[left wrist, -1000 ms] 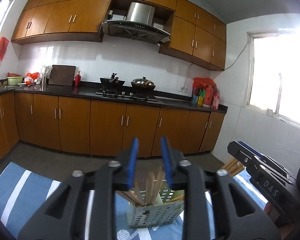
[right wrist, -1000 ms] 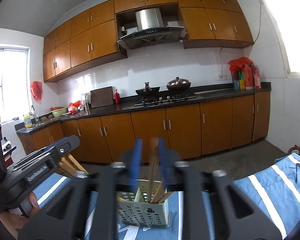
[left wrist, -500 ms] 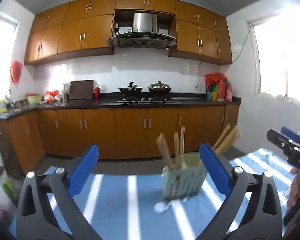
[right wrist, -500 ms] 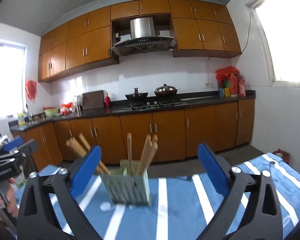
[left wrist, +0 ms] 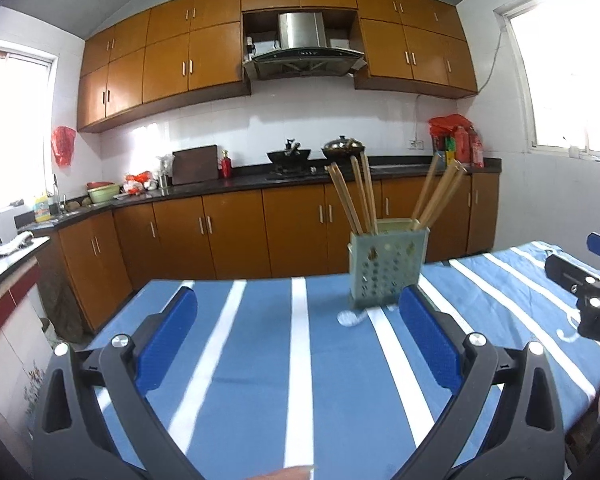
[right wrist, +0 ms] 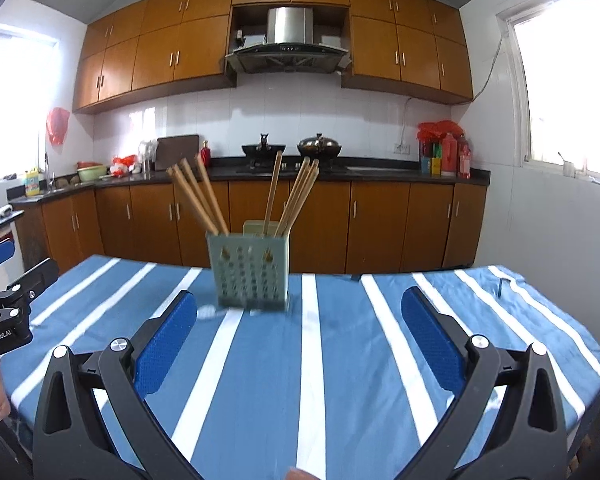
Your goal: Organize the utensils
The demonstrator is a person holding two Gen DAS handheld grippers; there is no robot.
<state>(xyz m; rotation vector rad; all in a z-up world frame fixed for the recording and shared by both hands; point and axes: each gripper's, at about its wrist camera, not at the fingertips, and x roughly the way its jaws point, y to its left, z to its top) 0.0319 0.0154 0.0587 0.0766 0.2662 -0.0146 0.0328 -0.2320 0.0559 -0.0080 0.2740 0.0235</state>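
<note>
Chopsticks (right wrist: 198, 196) stand in one pale perforated holder (right wrist: 249, 270) on the blue striped tabletop (right wrist: 340, 360): three lean left, about four lean right, seven or so in all. Both claws hang back from it, the left claw (left wrist: 298, 338) spread wide and empty, the right claw (right wrist: 300, 338) likewise. Judged risk: a claw nudging the light holder could tip it and spill the sticks.

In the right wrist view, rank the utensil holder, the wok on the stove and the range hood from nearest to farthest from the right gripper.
1. Utensil holder, on the striped tablecloth just ahead of the open right gripper.
2. Wok, on the counter across the room.
3. Range hood, high on the back wall.
</note>
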